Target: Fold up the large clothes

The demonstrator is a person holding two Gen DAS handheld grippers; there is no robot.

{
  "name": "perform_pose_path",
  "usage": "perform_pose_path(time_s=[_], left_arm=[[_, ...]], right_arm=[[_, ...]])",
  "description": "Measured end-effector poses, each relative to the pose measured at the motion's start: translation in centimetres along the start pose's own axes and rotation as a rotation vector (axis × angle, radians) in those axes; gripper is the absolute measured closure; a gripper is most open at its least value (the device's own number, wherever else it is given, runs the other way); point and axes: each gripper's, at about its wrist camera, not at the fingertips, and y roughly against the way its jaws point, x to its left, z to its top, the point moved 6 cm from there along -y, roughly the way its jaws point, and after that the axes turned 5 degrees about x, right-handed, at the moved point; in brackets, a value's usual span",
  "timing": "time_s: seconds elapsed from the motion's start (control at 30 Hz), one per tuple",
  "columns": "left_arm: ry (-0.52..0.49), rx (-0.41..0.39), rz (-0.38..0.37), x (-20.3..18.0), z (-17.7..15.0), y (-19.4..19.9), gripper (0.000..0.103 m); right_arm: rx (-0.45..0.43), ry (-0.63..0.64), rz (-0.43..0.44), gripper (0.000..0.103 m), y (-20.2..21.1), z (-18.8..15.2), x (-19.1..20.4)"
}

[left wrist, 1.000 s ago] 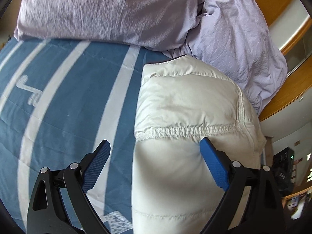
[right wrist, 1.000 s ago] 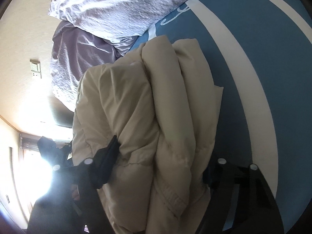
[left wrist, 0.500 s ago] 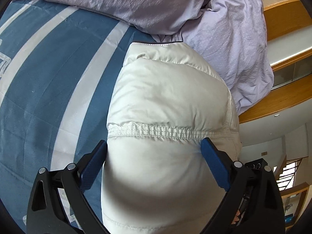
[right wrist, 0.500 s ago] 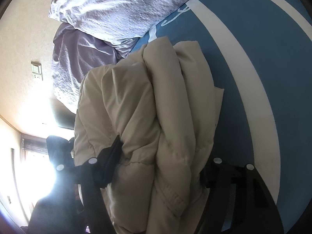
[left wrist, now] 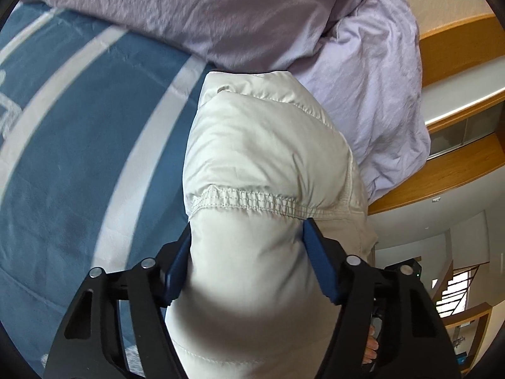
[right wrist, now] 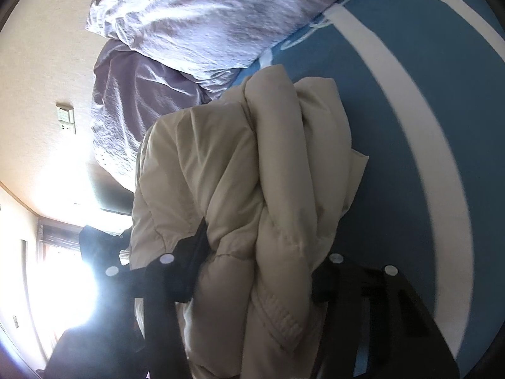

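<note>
Left wrist: tongs (left wrist: pixel 249 259) clamp the folded jacket (left wrist: pixel 268 158) from both sides.

One cream puffer jacket (left wrist: pixel 268 164) and two lilac pillows (left wrist: pixel 195 9) (left wrist: pixel 378 94) lie on one blue striped bed (left wrist: pixel 79 164); two tongs (left wrist: pixel 249 265) (right wrist: pixel 258 268).

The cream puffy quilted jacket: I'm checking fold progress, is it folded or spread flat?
Folded. The cream puffy quilted jacket is bunched in stacked layers, clamped by the right gripper and the left gripper.
</note>
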Motion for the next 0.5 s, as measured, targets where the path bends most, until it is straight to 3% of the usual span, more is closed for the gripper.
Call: perform_pose_path(time_s=[0.23,0.4,0.5], left_arm=[[-0.010,-0.081,0.061,1.5,4.0,2.3,0.038],[-0.001,-0.115,0.145,3.4,6.1,2.7,0.038],[-0.004,-0.118,0.167,3.9,6.2,2.5,0.036]], right_arm=[[0.019,0.038,0.027,0.056,-3.5,1.8,3.5],[0.016,0.067,-0.020,0.055,-6.0,2.8,5.6],[-0.004,0.078,-0.069,0.048,-6.0,2.8,5.7]])
